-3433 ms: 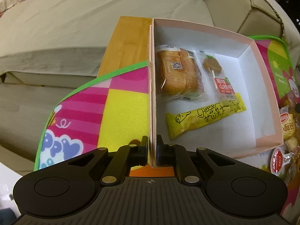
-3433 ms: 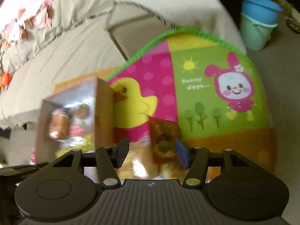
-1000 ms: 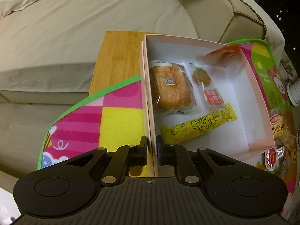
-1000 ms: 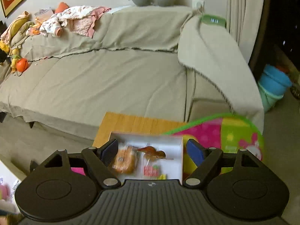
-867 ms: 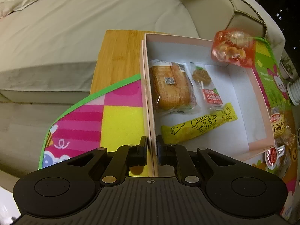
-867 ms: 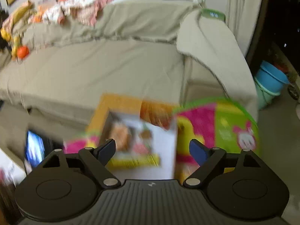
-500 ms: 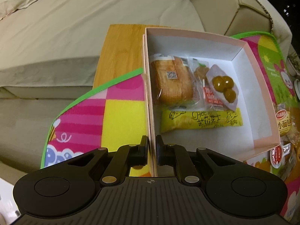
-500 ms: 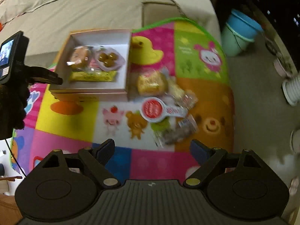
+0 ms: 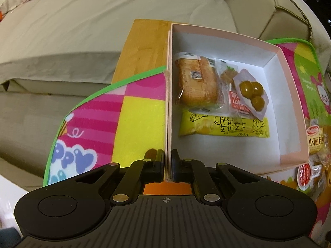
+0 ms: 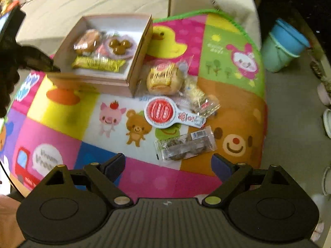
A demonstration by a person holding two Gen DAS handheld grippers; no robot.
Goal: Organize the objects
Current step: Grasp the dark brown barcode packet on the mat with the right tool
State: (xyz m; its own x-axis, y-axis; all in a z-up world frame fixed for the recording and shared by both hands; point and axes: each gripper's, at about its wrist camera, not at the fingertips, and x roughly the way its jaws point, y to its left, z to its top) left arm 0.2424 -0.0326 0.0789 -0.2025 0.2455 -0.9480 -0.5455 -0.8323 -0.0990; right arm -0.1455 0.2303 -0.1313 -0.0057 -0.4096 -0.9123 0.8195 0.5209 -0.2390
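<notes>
The left gripper (image 9: 168,163) is clamped on the near wall of the box (image 9: 288,95), steadying it; four snacks already lie inside. The right gripper (image 10: 168,164) hangs wide and empty, with about four wrapped snacks (image 10: 185,145) just ahead on the mat (image 10: 62,111), unpacked.

1. A matt pink cardboard box (image 9: 289,95), white and smooth inside.
2. Glossy clear plastic wraps the bread (image 9: 196,82); the yellow cheese bar (image 9: 223,127) wrapper shines too.
3. A soft, printed foam-like play mat (image 10: 62,111).
4. Smooth varnished wooden board (image 9: 144,47).
5. Matt beige cloth sofa cover (image 9: 82,31).
</notes>
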